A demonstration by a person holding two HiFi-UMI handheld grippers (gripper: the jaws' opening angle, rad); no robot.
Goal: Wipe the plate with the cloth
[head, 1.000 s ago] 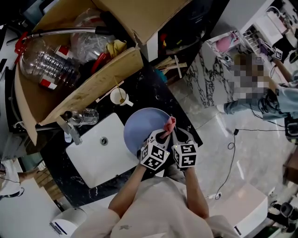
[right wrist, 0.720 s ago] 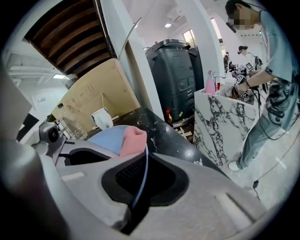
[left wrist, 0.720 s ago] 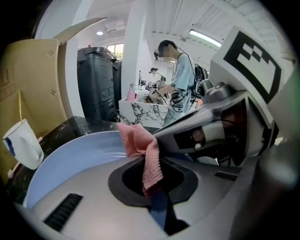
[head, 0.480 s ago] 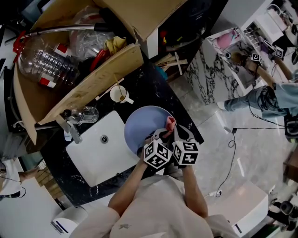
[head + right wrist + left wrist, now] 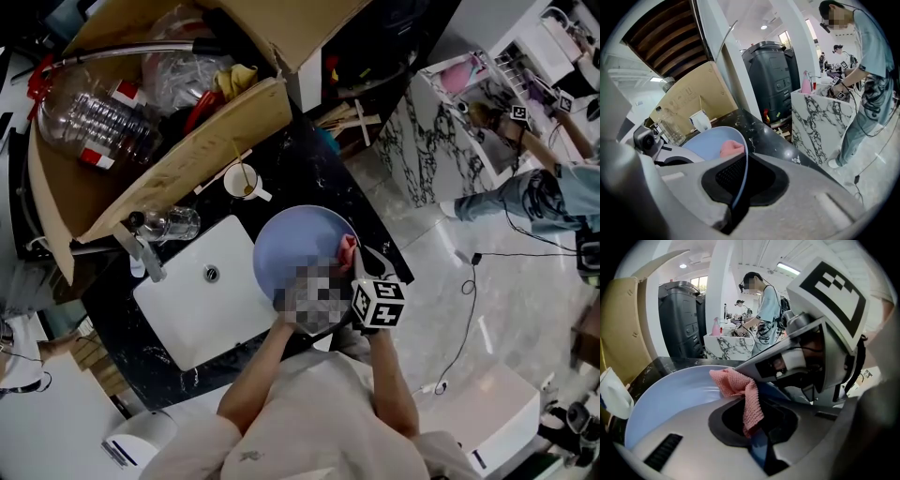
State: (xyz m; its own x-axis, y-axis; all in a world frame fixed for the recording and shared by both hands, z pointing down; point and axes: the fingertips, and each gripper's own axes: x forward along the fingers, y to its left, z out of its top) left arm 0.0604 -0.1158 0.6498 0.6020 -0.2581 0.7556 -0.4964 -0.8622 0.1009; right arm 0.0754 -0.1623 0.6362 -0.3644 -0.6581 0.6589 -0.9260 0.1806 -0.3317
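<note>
Blue plate (image 5: 291, 246) on the black table (image 5: 309, 173), beside the white sink (image 5: 187, 314)
Left tool (image 5: 757, 427) pinches the pink cloth (image 5: 740, 386) over the plate; right tool (image 5: 739, 185) is clamped on its rim. A white mug (image 5: 242, 178) stands near, with a cardboard box (image 5: 187, 150) behind.

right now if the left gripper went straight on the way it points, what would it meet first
Probably the plate, right beyond the cloth the left gripper holds; the right gripper crosses close by, though depth is unclear.

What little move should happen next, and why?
Probably sweep the left claw and its pink cloth inward across the blue plate: the cloth sits by the rim, the right claw pinches the plate's edge, and most of its face lies bare.
</note>
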